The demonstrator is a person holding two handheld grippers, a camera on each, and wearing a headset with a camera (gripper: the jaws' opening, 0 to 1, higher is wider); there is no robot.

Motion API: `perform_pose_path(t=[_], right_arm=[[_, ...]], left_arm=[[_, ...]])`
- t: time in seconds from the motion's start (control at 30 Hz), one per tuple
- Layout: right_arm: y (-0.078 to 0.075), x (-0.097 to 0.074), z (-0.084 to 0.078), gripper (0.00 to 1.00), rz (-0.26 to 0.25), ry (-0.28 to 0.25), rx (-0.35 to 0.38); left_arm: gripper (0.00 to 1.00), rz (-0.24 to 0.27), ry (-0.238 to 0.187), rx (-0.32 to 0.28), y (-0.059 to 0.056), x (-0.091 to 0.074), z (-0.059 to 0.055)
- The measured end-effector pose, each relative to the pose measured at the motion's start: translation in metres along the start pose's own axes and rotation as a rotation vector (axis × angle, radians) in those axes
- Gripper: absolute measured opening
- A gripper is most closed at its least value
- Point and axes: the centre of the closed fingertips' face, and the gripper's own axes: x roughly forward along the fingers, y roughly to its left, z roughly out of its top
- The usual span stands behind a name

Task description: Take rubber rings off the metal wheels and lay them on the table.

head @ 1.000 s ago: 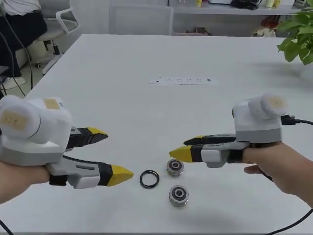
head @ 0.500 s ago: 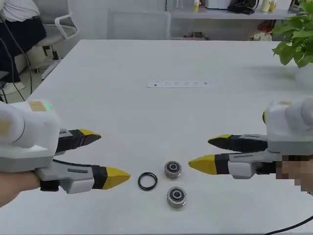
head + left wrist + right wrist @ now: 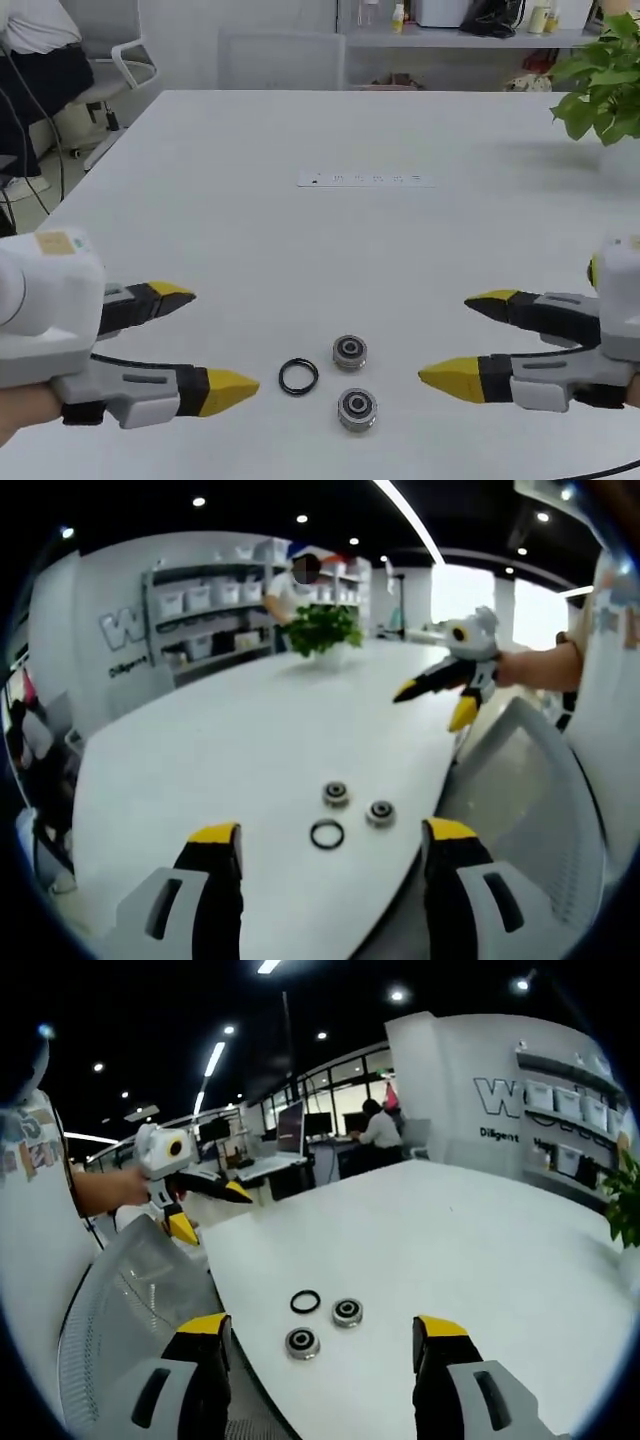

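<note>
Yellow-tipped left gripper [image 3: 215, 338] and right gripper [image 3: 448, 338]: both jaws spread wide, holding nothing, flanking the parts over the white table [image 3: 300, 230]. Between them sits the near wheel [image 3: 357, 408]. A black rubber ring [image 3: 298, 376] lies flat just left, touching neither wheel. The second wheel [image 3: 349, 350] sits just behind. Farther back: socket strip [image 3: 367, 180], then plant [image 3: 600, 95] at far right.

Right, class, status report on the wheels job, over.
Left gripper open, right gripper open, hovering either side. One rubber ring flat on the table beside two metal wheels. Socket strip and plant far off, not in the way.
</note>
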Motion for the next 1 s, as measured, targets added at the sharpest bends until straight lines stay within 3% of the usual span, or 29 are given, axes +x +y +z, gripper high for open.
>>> perform_pose_path(t=[0.23,0.53,1.0], right_arm=[[0.002,-0.011,-0.014,0.75,-0.020,-0.001,0.026],[0.006,-0.018,-0.025,0.79,-0.052,0.016,-0.005],[0.007,-0.021,-0.030,0.80,-0.066,0.014,0.006]], left_arm=[[0.76,-0.005,-0.013,-0.008,-0.005,-0.002,0.001],[0.77,-0.008,-0.010,-0.011,-0.011,-0.002,-0.005],[0.77,-0.004,-0.005,-0.020,-0.013,-0.003,-0.011]])
